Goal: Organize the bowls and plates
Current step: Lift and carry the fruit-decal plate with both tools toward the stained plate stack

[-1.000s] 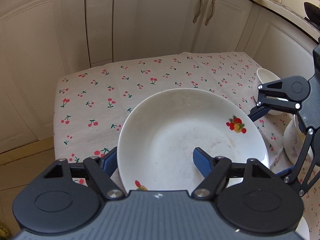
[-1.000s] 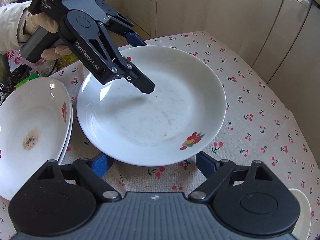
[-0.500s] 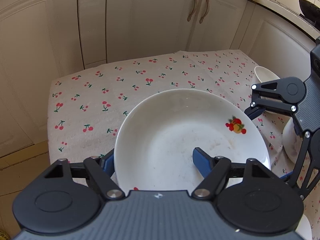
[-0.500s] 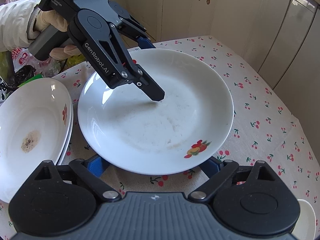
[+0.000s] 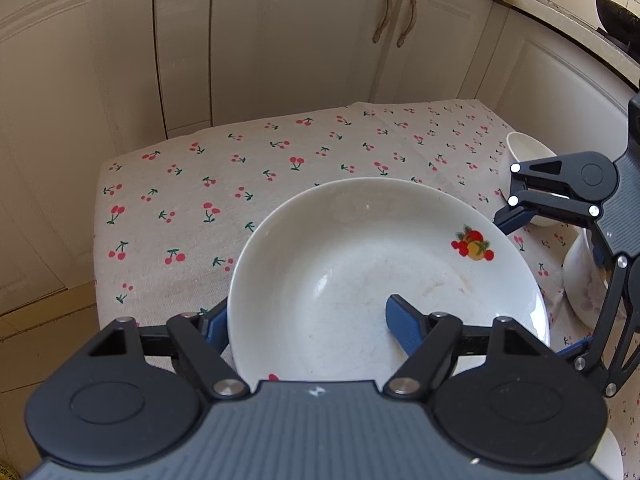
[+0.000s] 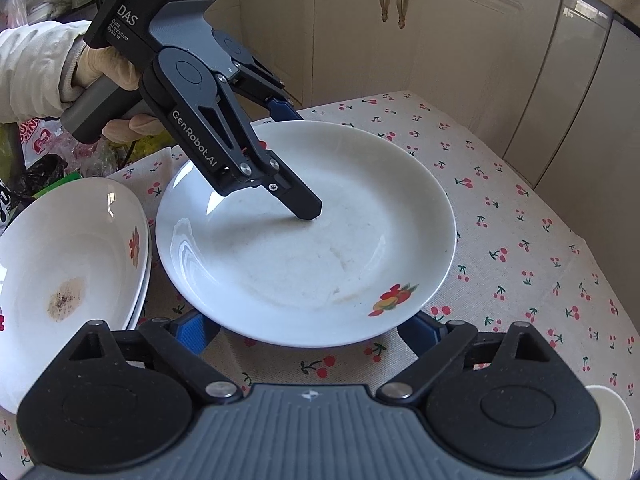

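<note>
Plate, gripped at its rim by left tool, hangs between spread right tool fingers beside stacked plates.

White plate w/ red-orange fruit motif; cream tablecloth w/ red cherry print.

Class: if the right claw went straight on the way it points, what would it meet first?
Probably the plate: its near rim hangs just ahead, over the open right claw, whose fingers reach below it. Depth is unclear.
</note>
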